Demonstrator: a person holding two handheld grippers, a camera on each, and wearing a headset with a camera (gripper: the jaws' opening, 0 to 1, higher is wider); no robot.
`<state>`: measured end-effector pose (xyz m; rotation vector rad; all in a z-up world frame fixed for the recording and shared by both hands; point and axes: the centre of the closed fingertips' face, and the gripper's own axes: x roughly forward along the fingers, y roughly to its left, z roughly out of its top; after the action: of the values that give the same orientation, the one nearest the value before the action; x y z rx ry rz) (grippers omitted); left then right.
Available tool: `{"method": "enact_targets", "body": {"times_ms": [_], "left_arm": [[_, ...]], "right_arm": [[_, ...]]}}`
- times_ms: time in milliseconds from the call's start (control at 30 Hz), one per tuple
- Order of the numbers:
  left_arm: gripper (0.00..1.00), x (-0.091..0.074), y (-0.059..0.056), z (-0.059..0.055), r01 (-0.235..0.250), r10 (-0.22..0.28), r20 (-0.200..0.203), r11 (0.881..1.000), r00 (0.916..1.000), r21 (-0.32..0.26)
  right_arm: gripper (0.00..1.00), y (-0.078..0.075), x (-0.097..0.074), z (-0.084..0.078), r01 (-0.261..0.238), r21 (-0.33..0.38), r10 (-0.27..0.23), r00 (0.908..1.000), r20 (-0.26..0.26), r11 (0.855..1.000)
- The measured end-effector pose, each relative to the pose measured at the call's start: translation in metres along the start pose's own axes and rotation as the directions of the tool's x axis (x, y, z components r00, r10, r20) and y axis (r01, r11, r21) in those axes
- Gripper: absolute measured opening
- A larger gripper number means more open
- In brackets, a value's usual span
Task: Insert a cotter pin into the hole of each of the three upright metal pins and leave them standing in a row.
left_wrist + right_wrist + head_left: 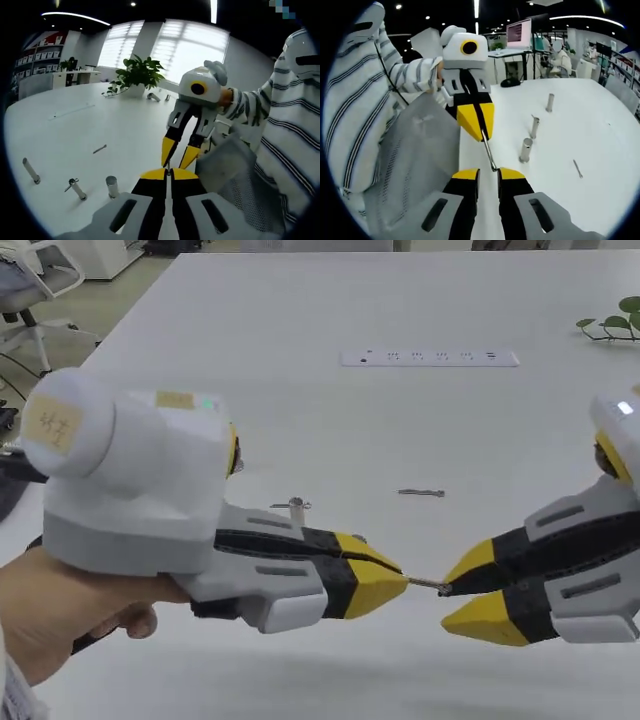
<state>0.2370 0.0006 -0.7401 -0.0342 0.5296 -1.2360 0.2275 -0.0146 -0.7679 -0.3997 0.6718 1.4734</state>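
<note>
Silver cotter pin point(427, 584), thin, straight | left tool point(403, 582) pinching it | right tool point(446, 604) spread

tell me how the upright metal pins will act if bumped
The upright metal pins stand tall and narrow on small bases, so a nudge would probably tip them. Being round, they would likely roll on the smooth table once down.

In the head view your left gripper point(403, 582) hides the lower part of a metal pin point(296, 505). The right edge cuts off your right gripper point(446, 602). The cotter pin point(425, 584) is too thin to tell its shape.
</note>
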Motion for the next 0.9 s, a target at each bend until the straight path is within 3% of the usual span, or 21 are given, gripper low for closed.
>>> {"method": "enact_targets", "body": {"times_ms": [467,900], "left_arm": [[0.0,0.003,-0.008,0.002,0.04,-0.042,0.012,0.994,0.9991,0.103],[0.0,0.0,-0.012,0.004,0.058,-0.061,0.029,0.992,0.9977,0.11]], "right_arm": [[0.1,0.009,0.002,0.002,-0.033,-0.031,0.033,0.9994,-0.014,0.999],[0.06,0.014,0.004,0.004,-0.056,-0.062,0.055,0.9983,-0.019,0.996]]}}
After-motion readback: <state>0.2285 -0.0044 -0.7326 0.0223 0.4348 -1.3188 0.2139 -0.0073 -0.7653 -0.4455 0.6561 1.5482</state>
